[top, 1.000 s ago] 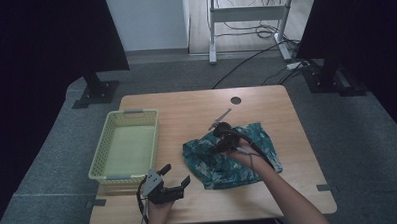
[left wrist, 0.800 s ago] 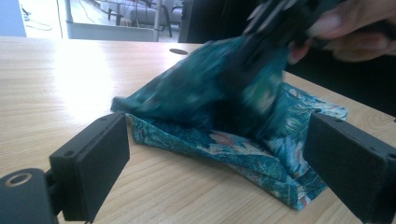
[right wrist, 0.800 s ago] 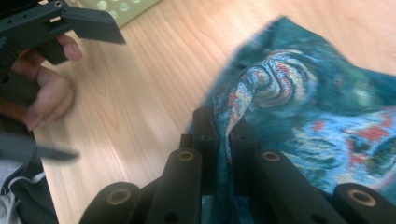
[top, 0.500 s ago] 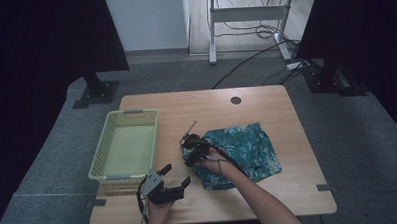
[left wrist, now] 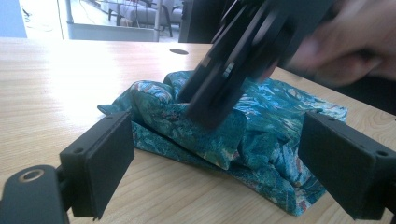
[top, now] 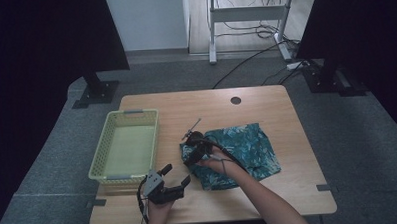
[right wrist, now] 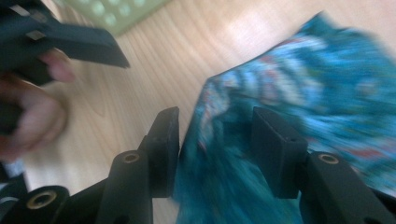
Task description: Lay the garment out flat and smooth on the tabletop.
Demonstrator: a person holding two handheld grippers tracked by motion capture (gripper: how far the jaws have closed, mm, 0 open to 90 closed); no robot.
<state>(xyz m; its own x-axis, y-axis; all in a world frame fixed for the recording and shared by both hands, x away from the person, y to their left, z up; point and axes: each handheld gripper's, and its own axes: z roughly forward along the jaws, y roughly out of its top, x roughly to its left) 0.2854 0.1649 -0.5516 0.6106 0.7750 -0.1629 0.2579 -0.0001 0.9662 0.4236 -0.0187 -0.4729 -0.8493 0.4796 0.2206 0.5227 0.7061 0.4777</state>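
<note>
Cloth (top: 238, 153) bunched between right gripper (right wrist: 215, 149) fingers, partly parted around fold, left gripper (left wrist: 219, 163) fingers wide apart, just short of it.

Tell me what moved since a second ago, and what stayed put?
The right gripper swept left across the table, dragging the teal cloth's near edge over itself, so the cloth now lies bunched and folded toward the basket. Its jaws stand apart with cloth between them; whether they grip it is unclear. The left gripper stayed open at the table's front edge, and the basket did not move.
</note>
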